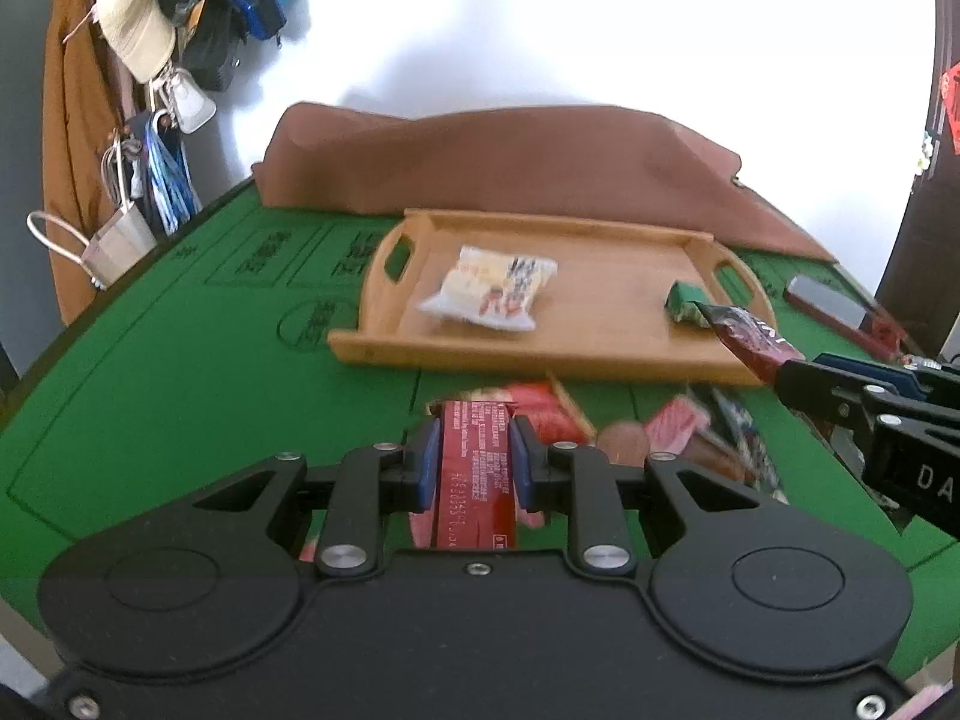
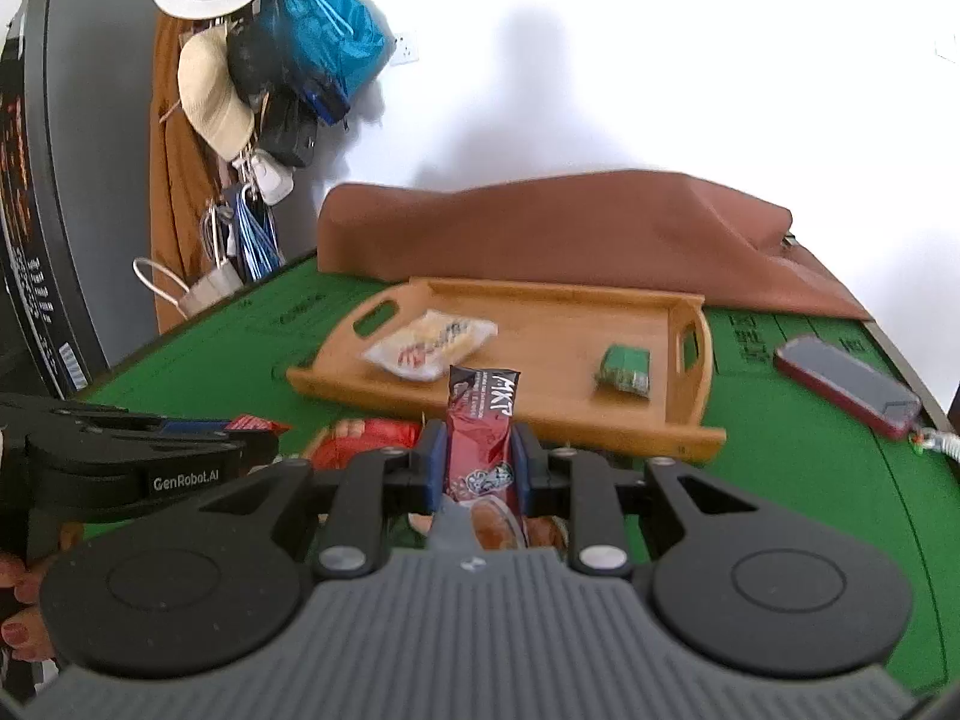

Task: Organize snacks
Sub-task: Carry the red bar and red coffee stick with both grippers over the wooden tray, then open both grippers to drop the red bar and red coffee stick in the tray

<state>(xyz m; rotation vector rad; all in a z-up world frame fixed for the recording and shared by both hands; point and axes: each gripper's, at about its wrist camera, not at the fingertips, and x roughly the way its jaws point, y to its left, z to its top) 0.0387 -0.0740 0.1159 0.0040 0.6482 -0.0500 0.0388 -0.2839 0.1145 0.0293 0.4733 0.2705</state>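
My left gripper (image 1: 475, 456) is shut on a red snack packet (image 1: 477, 468), held above the green table. My right gripper (image 2: 477, 456) is shut on a dark red snack stick (image 2: 483, 420) marked MKT; the same dark red snack stick (image 1: 750, 336) shows at the right of the left wrist view, in front of the tray's near right corner. A wooden tray (image 1: 600, 300) lies behind, holding a white snack bag (image 1: 489, 291) and a small green packet (image 1: 684, 300). Several loose snacks (image 1: 690, 432) lie in a pile on the table under both grippers.
A brown cloth (image 1: 510, 162) is bunched behind the tray. A phone in a red case (image 2: 849, 384) lies on the green table (image 1: 180, 372) to the right. Hats and bags (image 2: 240, 90) hang on a rack at the left, and a hand (image 2: 24, 618) holds the left gripper.
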